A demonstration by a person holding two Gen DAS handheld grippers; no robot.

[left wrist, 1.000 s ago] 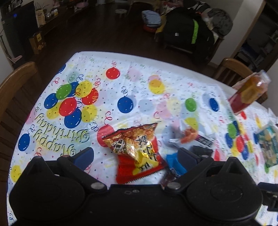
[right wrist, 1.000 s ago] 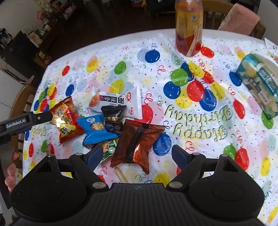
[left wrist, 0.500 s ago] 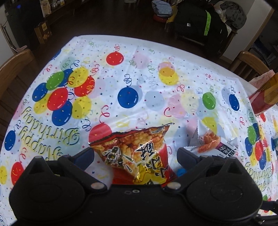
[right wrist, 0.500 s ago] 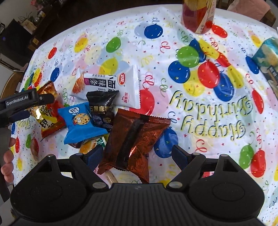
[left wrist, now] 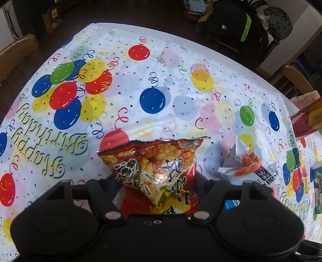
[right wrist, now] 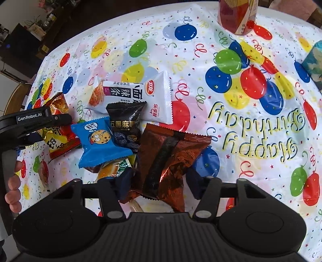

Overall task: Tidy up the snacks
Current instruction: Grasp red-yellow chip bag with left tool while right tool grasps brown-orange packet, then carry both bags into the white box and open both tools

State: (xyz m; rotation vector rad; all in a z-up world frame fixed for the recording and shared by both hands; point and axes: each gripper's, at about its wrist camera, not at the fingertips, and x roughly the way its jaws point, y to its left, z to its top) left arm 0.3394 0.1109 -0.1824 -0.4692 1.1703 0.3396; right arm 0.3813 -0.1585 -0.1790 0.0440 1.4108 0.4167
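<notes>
In the left wrist view a red and yellow snack bag [left wrist: 157, 171] stands crumpled between the fingers of my left gripper [left wrist: 157, 187], which is shut on it. That gripper [right wrist: 40, 121] also shows in the right wrist view, over the same red bag [right wrist: 58, 141]. A shiny brown snack bag [right wrist: 167, 157] lies between the fingers of my right gripper [right wrist: 159, 181], which is shut on its lower part. Both bags sit on the balloon-print tablecloth [right wrist: 251, 125].
A white packet [right wrist: 136, 96], a black packet [right wrist: 124, 125], a blue cookie packet [right wrist: 100, 141] and a green-orange one [right wrist: 114, 169] overlap left of the brown bag. An orange bottle [right wrist: 237, 16] and teal bag [right wrist: 314, 60] stand farther right. Wooden chairs [left wrist: 16, 50] flank the table. A hand [right wrist: 12, 191] shows.
Both grippers moved forward and down over their bags and their fingers closed in. The red bag now stands crumpled and raised between the left fingers.
</notes>
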